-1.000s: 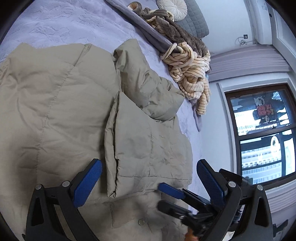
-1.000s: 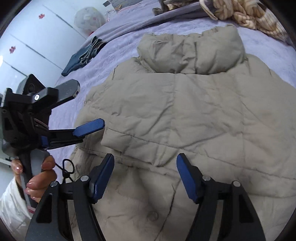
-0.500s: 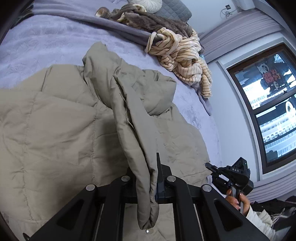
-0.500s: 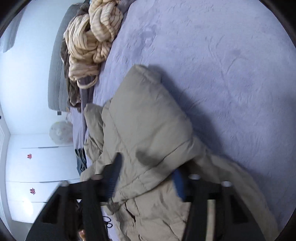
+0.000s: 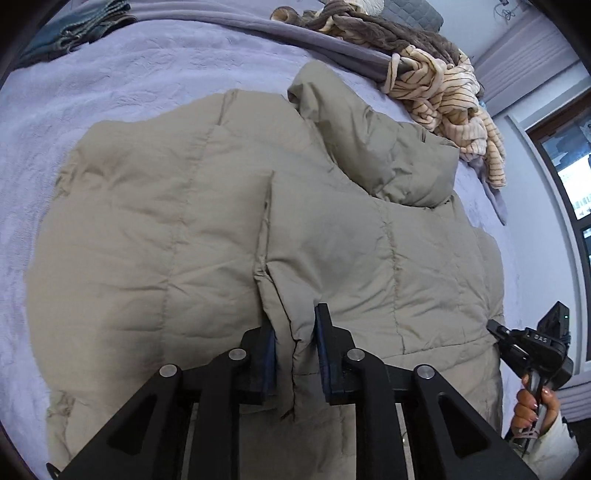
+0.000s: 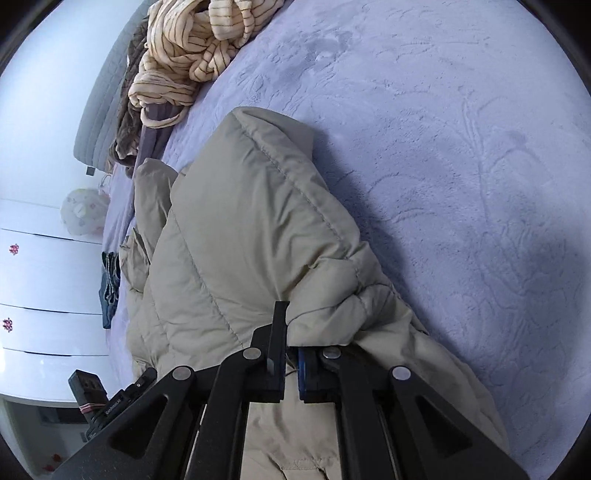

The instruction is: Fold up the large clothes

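Observation:
A large beige puffer jacket (image 5: 177, 229) lies spread on the lilac bed. In the left wrist view my left gripper (image 5: 294, 343) is shut on a folded edge of the jacket's front panel near its lower middle. In the right wrist view my right gripper (image 6: 291, 350) is shut on a bunched part of the same jacket (image 6: 236, 236), which rises in a lifted fold ahead of it. The right gripper also shows at the right edge of the left wrist view (image 5: 532, 347), in a hand.
The lilac bedspread (image 6: 443, 147) stretches to the right. A striped cream blanket (image 5: 450, 92) and brown throw (image 5: 376, 29) are piled at the bed's head. Folded denim (image 5: 74, 29) lies far left. A window (image 5: 569, 170) and white drawers (image 6: 40, 288) flank the bed.
Both grippers were open above the jacket a second ago. Each has closed on jacket fabric. The left-held panel, lifted half a second ago, now lies lower and flatter.

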The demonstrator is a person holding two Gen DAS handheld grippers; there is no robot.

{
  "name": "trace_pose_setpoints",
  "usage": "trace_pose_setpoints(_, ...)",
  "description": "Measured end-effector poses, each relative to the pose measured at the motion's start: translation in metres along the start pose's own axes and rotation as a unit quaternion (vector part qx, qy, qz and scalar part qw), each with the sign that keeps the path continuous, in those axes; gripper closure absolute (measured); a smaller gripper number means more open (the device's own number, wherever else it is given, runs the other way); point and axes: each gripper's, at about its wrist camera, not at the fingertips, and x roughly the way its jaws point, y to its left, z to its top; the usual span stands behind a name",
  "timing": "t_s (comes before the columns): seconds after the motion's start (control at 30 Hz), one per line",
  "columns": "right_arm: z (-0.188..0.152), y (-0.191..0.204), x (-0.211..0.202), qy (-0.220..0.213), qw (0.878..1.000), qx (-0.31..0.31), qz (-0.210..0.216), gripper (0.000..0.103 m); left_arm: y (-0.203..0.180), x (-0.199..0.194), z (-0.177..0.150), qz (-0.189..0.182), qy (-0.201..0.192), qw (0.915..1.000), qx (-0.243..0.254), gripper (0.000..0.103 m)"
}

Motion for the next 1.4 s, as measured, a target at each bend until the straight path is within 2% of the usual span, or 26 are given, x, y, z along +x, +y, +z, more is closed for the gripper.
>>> trace_pose_setpoints(0.07, -0.005, 0.004, -0.008, 0.023, 1.000, -0.015, -0.008, 0.080, 0.004, -0.013, 0.001, 0.026, -0.011, 0.9996, 0.006, 0.082)
trace_pose_setpoints(0.13, -0.013, 0.010, -0.025, 0.033, 0.999, -0.039, -0.004, 0.053, 0.008, -0.027, 0.003, 0.045, -0.030, 0.9984, 0.014, 0.082)
trace_pose_setpoints(0.2, -0.017, 0.018, -0.042, 0.027, 0.997, -0.065, 0.011, 0.049, 0.009, -0.040, 0.006, 0.051, -0.045, 0.9975, 0.019, 0.082)
trace_pose_setpoints(0.3, -0.004, 0.024, -0.062, -0.021, 0.996, -0.086, 0.011, 0.049, 0.001, -0.050, 0.013, 0.036, -0.061, 0.9971, 0.030, 0.082)
trace_pose_setpoints(0.37, 0.020, 0.020, -0.058, -0.050, 0.997, -0.062, 0.001, 0.043, -0.014, -0.047, 0.019, 0.028, -0.060, 0.9968, 0.045, 0.082)
trace_pose_setpoints(0.4, 0.035, 0.014, -0.051, -0.055, 0.998, -0.037, 0.013, 0.040, -0.021, -0.043, 0.021, 0.027, -0.058, 0.9965, 0.054, 0.082)
trace_pose_setpoints(0.47, 0.061, 0.002, -0.025, -0.039, 0.998, 0.016, 0.043, 0.039, -0.036, -0.030, 0.024, 0.033, -0.050, 0.9957, 0.070, 0.082)
trace_pose_setpoints(0.53, 0.079, -0.007, 0.008, 0.005, 0.994, 0.068, 0.082, 0.040, -0.045, -0.011, 0.025, 0.053, -0.039, 0.9945, 0.082, 0.082)
trace_pose_setpoints(0.57, 0.084, -0.006, 0.021, 0.026, 0.992, 0.076, 0.094, 0.047, -0.046, -0.001, 0.025, 0.073, -0.030, 0.9932, 0.086, 0.082)
trace_pose_setpoints(0.6, 0.085, 0.000, 0.026, 0.032, 0.992, 0.067, 0.097, 0.079, -0.046, 0.008, 0.025, 0.089, -0.022, 0.9920, 0.086, 0.082)
trace_pose_setpoints(0.63, 0.087, 0.010, 0.026, 0.027, 0.994, 0.044, 0.091, 0.086, -0.045, 0.015, 0.025, 0.096, -0.017, 0.9916, 0.085, 0.082)
trace_pose_setpoints(0.7, 0.089, 0.027, 0.026, 0.011, 0.998, -0.006, 0.058, 0.091, -0.043, 0.026, 0.027, 0.097, -0.017, 0.9919, 0.081, 0.082)
trace_pose_setpoints(0.8, 0.095, 0.025, 0.041, 0.005, 0.998, -0.053, -0.028, 0.093, -0.046, 0.038, 0.033, 0.084, -0.020, 0.9928, 0.082, 0.082)
trace_pose_setpoints(0.83, 0.097, 0.019, 0.046, 0.008, 0.998, -0.052, -0.039, 0.093, -0.048, 0.044, 0.033, 0.083, -0.019, 0.9927, 0.085, 0.082)
trace_pose_setpoints(0.97, 0.090, 0.012, 0.037, -0.010, 0.999, -0.032, -0.034, 0.093, -0.055, 0.043, 0.031, 0.101, -0.014, 0.9895, 0.102, 0.082)
trace_pose_setpoints(1.03, 0.083, 0.019, 0.021, -0.023, 0.997, -0.047, -0.048, 0.093, -0.054, 0.032, 0.030, 0.105, -0.016, 0.9891, 0.102, 0.082)
trace_pose_setpoints(1.13, 0.061, 0.032, -0.010, -0.044, 0.993, -0.092, -0.064, 0.093, -0.048, 0.008, 0.023, 0.085, -0.020, 0.9915, 0.096, 0.082)
trace_pose_setpoints(1.23, 0.035, 0.036, -0.030, -0.041, 0.989, -0.129, -0.059, 0.093, -0.043, -0.004, 0.010, 0.069, -0.015, 0.9936, 0.088, 0.082)
trace_pose_setpoints(1.3, 0.019, 0.039, -0.031, -0.029, 0.987, -0.146, -0.062, 0.093, -0.042, -0.003, -0.001, 0.082, -0.008, 0.9925, 0.091, 0.082)
trace_pose_setpoints(1.4, 0.001, 0.034, -0.014, -0.005, 0.982, -0.165, -0.091, 0.094, -0.035, 0.008, -0.017, 0.106, 0.006, 0.9905, 0.088, 0.081)
